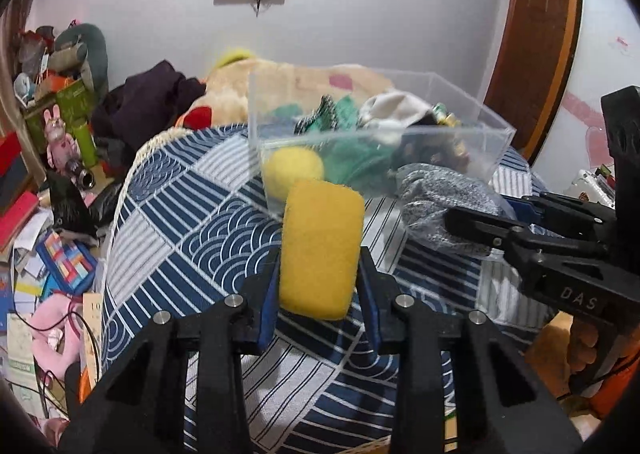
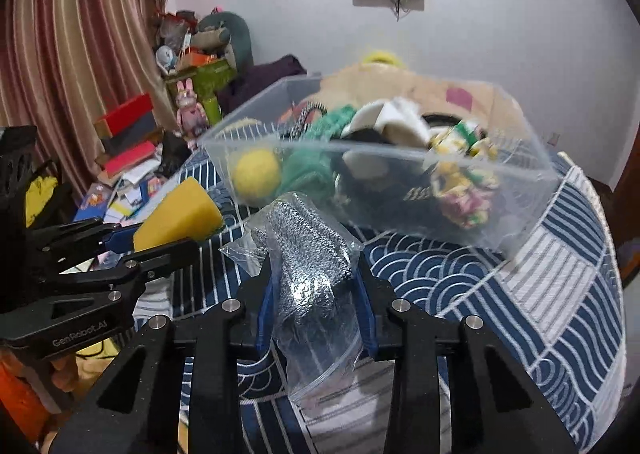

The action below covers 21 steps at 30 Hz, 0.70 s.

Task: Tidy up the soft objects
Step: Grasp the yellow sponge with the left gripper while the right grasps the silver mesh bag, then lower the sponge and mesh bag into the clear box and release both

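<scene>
the clear rectangular plastic bin at frame centre blurred its tangled contents; only a fuzzy yellow ball and green knitted fabric read clearly through its wall. lower centre, the left gripper was clenched on a porous yellow rectangular sponge, its base hidden. the right gripper pinched a crinkly clear bag of speckled grey knit over the blue wave-patterned cloth.

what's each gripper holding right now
Left gripper: shut on the yellow sponge.
Right gripper: shut on the bagged grey cloth.
</scene>
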Tool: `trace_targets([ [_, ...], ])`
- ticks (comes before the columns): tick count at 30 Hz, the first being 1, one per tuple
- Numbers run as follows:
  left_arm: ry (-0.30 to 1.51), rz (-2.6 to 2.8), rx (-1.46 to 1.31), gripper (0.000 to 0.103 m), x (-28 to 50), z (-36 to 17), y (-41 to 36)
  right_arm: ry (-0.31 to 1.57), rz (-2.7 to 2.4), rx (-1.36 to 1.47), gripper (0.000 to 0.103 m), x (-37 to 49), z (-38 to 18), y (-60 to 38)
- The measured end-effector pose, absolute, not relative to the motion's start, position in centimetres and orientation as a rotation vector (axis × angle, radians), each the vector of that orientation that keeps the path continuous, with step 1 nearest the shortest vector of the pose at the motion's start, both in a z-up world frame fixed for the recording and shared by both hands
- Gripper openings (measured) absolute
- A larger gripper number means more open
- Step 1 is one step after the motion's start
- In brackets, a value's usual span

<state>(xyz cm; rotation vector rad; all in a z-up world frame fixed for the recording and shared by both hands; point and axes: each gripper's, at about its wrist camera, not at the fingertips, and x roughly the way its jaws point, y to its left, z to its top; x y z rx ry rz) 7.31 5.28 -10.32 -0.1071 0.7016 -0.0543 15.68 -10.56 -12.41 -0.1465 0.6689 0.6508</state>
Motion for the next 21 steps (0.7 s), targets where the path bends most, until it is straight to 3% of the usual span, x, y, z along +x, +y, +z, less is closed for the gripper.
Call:
trace_targets([
  [21, 0.485, -0.095, -0.110, 0.035, 11.6, -1.8, 4.1, 0.434, 0.518, -0.020, 0.032, 18.0, -5.0, -14.8],
])
